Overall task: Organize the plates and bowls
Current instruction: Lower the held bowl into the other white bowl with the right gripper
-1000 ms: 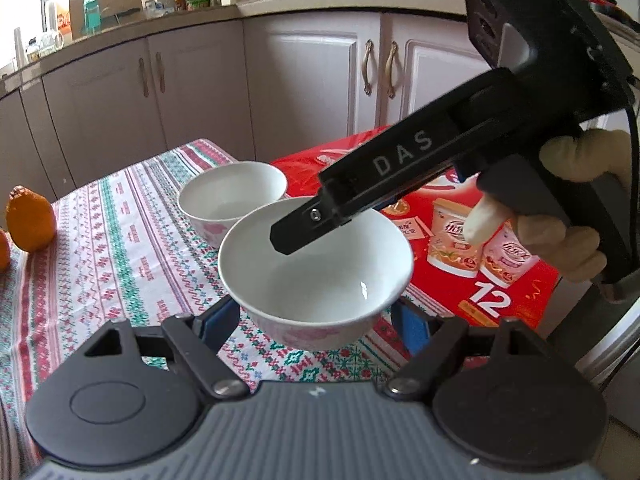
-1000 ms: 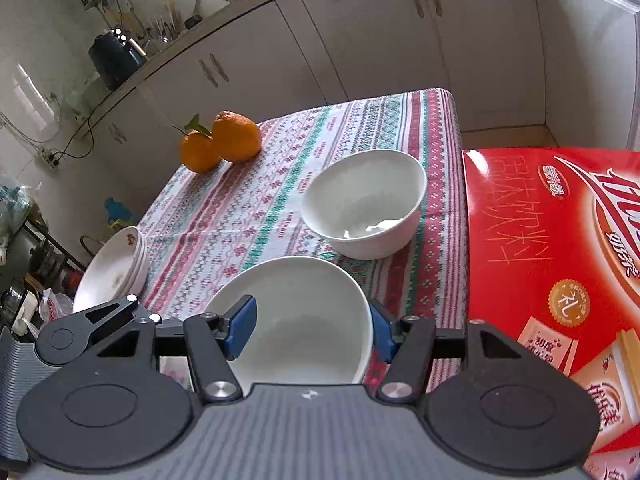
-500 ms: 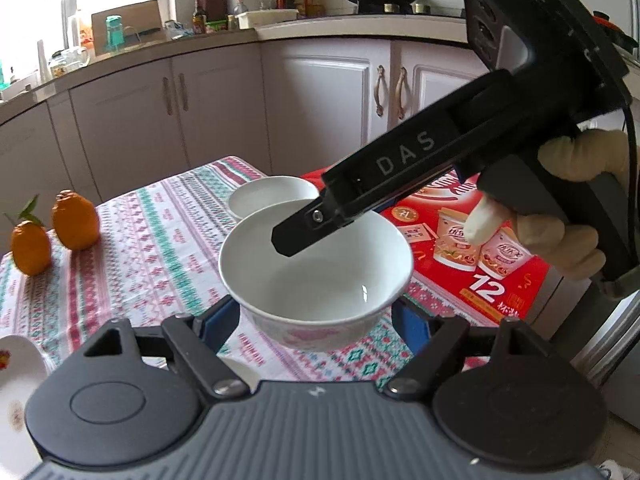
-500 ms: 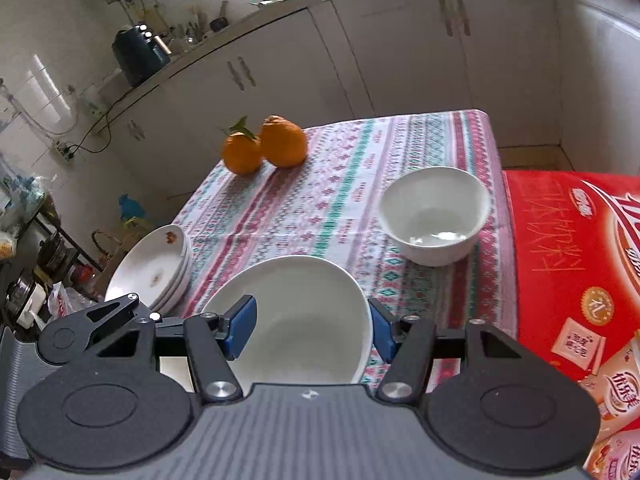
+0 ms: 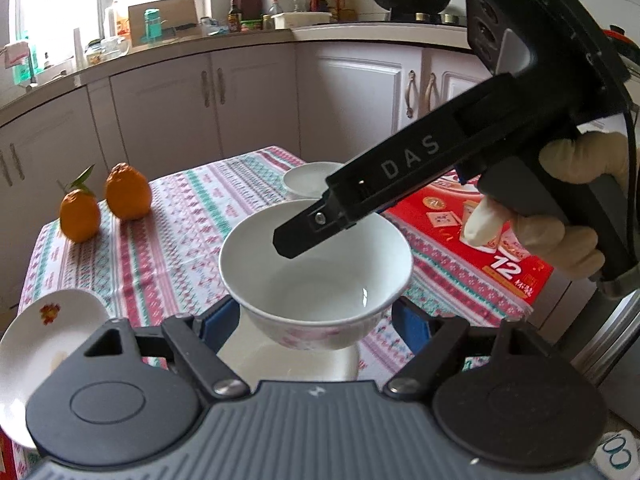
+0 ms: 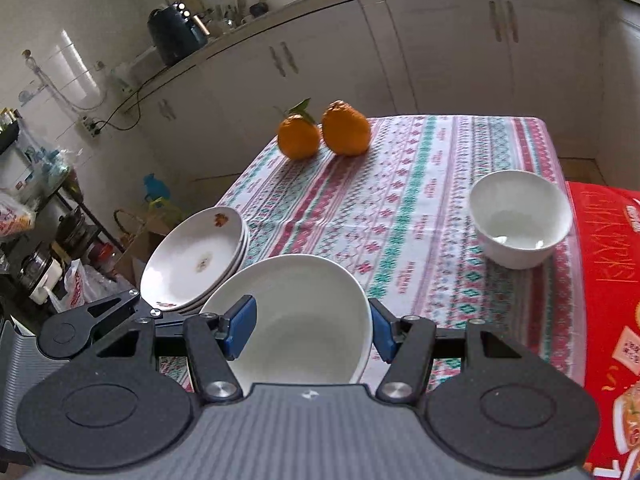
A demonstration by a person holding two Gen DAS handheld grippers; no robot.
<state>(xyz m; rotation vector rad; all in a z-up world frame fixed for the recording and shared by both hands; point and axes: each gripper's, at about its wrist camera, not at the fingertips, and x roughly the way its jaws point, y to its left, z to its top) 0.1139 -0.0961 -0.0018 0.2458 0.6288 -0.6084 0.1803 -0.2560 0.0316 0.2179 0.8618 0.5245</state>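
A white bowl (image 5: 320, 280) with a pink flower pattern hangs above the table, and my left gripper (image 5: 314, 318) is shut on its lower sides. My right gripper (image 6: 312, 328) holds what looks like the same bowl (image 6: 296, 312), its blue pads against the sides. In the left wrist view its near finger (image 5: 312, 222) reaches over the bowl's far rim. A second white bowl (image 6: 520, 220) stands on the tablecloth near the red box. A stack of flowered plates (image 6: 192, 260) sits at the table's near left corner.
Two oranges (image 6: 346, 128) lie at the far left of the striped tablecloth (image 6: 400, 184). A red printed box (image 6: 608, 264) adjoins the table on the right. A gloved hand (image 5: 576, 160) holds the right gripper. White kitchen cabinets run behind the table.
Both grippers and the bowl have drawn back from the second bowl toward the corner with the plates, rising slightly. The oranges and the plate stack have come into the left wrist view.
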